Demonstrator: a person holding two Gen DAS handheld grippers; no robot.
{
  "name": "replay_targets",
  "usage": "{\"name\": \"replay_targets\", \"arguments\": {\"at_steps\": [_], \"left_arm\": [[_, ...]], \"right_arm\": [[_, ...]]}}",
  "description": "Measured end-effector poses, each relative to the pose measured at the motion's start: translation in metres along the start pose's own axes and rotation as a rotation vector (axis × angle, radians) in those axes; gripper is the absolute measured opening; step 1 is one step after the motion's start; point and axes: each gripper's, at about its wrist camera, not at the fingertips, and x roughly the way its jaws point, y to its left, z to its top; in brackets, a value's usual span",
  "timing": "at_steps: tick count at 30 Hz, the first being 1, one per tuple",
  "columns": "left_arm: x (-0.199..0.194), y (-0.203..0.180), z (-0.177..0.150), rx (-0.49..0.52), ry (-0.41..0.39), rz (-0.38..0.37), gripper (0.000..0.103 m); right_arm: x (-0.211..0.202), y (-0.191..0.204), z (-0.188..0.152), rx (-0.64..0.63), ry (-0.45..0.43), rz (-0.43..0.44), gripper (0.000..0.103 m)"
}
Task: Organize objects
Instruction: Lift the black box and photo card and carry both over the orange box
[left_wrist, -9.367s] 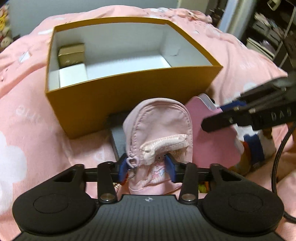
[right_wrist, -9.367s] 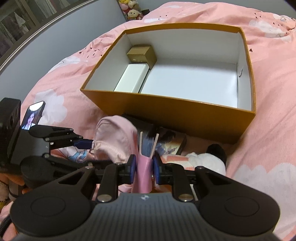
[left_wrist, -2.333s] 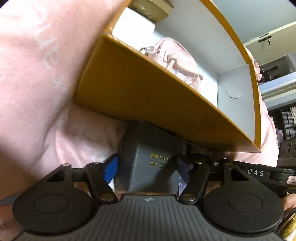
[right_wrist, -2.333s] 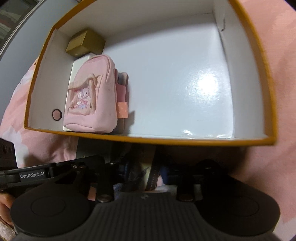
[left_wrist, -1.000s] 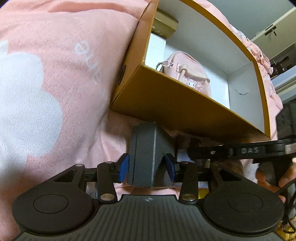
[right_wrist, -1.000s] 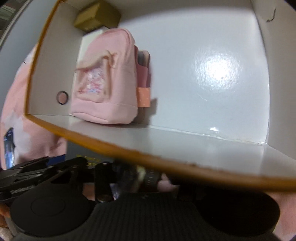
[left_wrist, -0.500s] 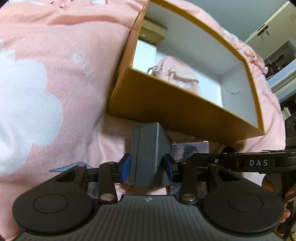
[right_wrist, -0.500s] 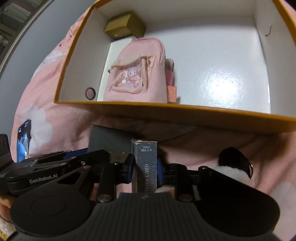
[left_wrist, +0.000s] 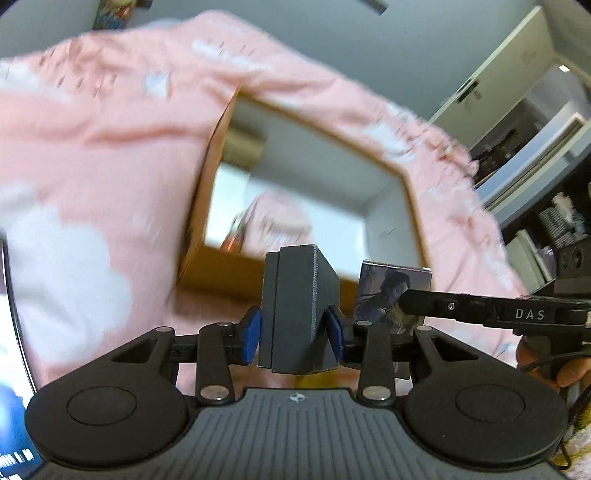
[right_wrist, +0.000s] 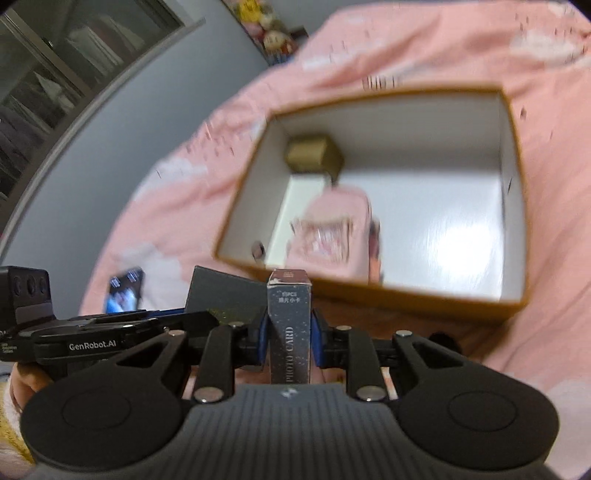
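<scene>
Your left gripper (left_wrist: 293, 334) is clamped on a dark grey rectangular box (left_wrist: 297, 306), its blue pads (left_wrist: 252, 332) pressed to the box's 2 sides, with the box standing upright between them. Its jaws have just been closing onto that box.

Your right gripper (right_wrist: 288, 334) holds a tall, slim grey card box printed "PHOTO CARD" (right_wrist: 289, 325), squeezed upright between its own blue pads; those jaws too have just been closing on it. In the left wrist view the same card box (left_wrist: 391, 291) shows its illustrated face, just beside the dark grey box.

Both boxes are held above the pink bedspread with white cloud shapes (left_wrist: 92, 166), at the near wall of the open mustard-yellow cardboard box with a white interior (right_wrist: 513, 177).

Inside that box, blurred, lie a small pink fabric backpack (right_wrist: 332, 229), a small gold box (right_wrist: 314, 155) in the far left corner, and a small dark ring (right_wrist: 257, 250) near the left wall.

A phone with a lit screen (right_wrist: 123, 290) lies on the bedspread at the left.
</scene>
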Motion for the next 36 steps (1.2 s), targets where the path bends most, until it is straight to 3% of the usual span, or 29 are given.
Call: {"name": "replay_targets", "arguments": {"at_steps": [3, 8, 16, 20, 24, 29, 33, 36], "left_arm": [[-0.006, -0.014, 0.026, 0.046, -0.047, -0.024, 0.043], [0.019, -0.034, 0.076, 0.097, -0.078, -0.053, 0.043], [0.127, -0.035, 0.132, 0.099, 0.017, -0.075, 0.043], [0.172, -0.022, 0.14, 0.056, 0.067, -0.054, 0.043], [0.199, -0.009, 0.142, 0.051, 0.11, 0.018, 0.043], [0.211, -0.004, 0.139, 0.091, 0.146, 0.086, 0.043], [0.21, -0.007, 0.138, 0.135, 0.136, 0.111, 0.044], [0.206, -0.014, 0.137, 0.196, 0.125, 0.17, 0.047]], "right_arm": [[-0.02, 0.001, 0.016, -0.011, -0.072, -0.006, 0.024], [-0.027, -0.008, 0.049, -0.026, -0.148, -0.081, 0.024], [0.009, -0.047, 0.097, 0.014, -0.151, -0.198, 0.024], [0.031, -0.065, 0.109, 0.014, -0.136, -0.239, 0.024], [0.053, -0.082, 0.118, 0.033, -0.1, -0.257, 0.024], [0.076, -0.09, 0.125, 0.027, -0.065, -0.269, 0.024], [0.09, -0.095, 0.128, 0.031, -0.042, -0.266, 0.024], [0.096, -0.096, 0.128, 0.038, -0.027, -0.257, 0.024]]}}
